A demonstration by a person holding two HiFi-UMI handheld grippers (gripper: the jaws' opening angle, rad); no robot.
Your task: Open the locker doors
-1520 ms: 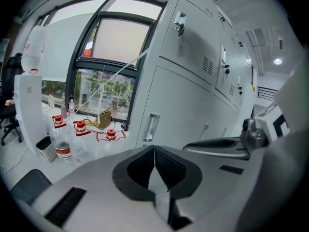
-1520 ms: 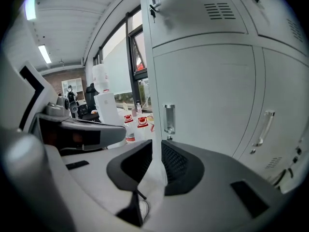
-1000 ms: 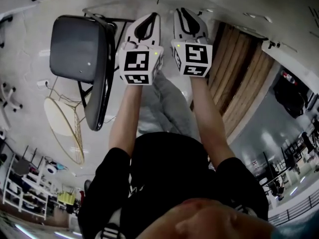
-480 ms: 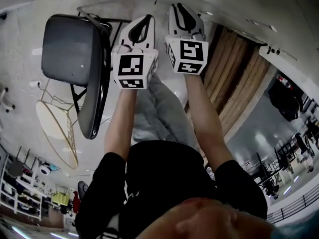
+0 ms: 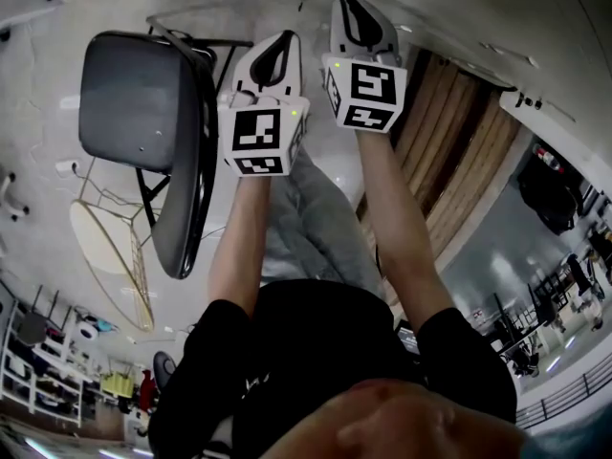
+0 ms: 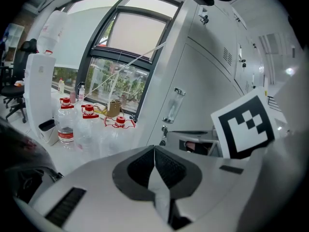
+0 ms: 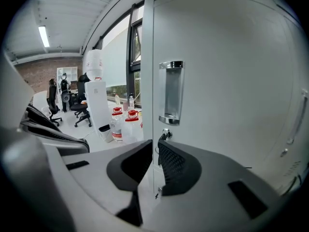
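Where locker (image 7: pixel 227 81) edge is faced: right tool (image 7: pixel 155 147) held narrowly apart, empty.
Left tool (image 6: pixel 154 150): pressed together, empty.
Open room: seen left of edge, toward bottles (image 7: pixel 123 124).

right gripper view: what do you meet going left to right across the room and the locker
black office chairs → tall white water dispenser → clear red-capped water bottles → chrome recessed handle on the grey locker door

Left arm (image 5: pixel 239 242) and right arm (image 5: pixel 394 228) are stretching forward side by side. The left gripper (image 5: pixel 277 51) is pressing its jaws together; the right gripper (image 5: pixel 356 12), reaching farther, is showing a narrow gap.
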